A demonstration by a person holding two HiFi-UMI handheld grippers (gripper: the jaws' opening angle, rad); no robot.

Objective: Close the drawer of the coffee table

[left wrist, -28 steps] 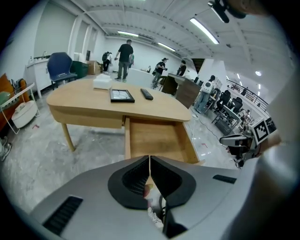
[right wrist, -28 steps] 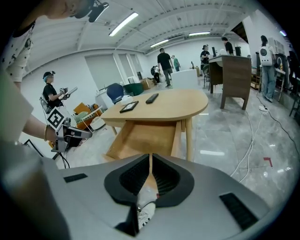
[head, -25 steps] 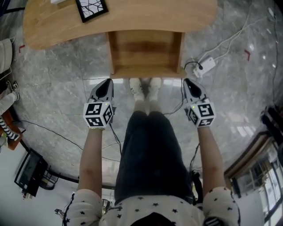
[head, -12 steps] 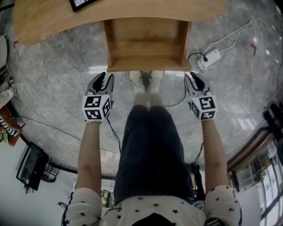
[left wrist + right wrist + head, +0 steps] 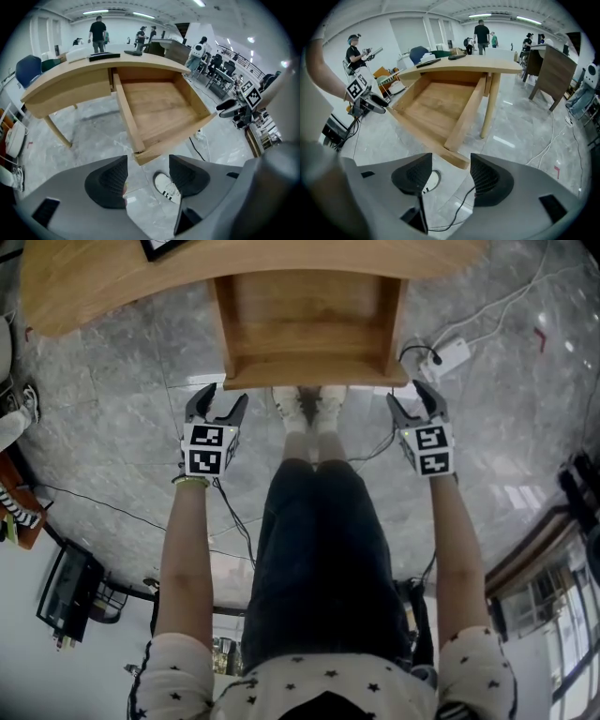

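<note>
- Holds the black-jawed left gripper (image 5: 221,397) nearest the body, jaws opening, nothing between the pads, only a white shoe (image 5: 165,187) showing past the gap.
- Likewise the black-jawed right gripper (image 5: 412,396): jaws opening, clamped on nothing.
- Just ahead, not touching either: front board of the pulled-out light wooden drawer (image 5: 305,329), one corner facing each gripper.
- Farther on: curved light wooden coffee table top (image 5: 94,287), drawer jutting out beneath.

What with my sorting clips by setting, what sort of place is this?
Probably a big open office or lab hall, not a home: ceiling strip lights, office chairs behind the coffee table, and several people standing about beyond it.
</note>
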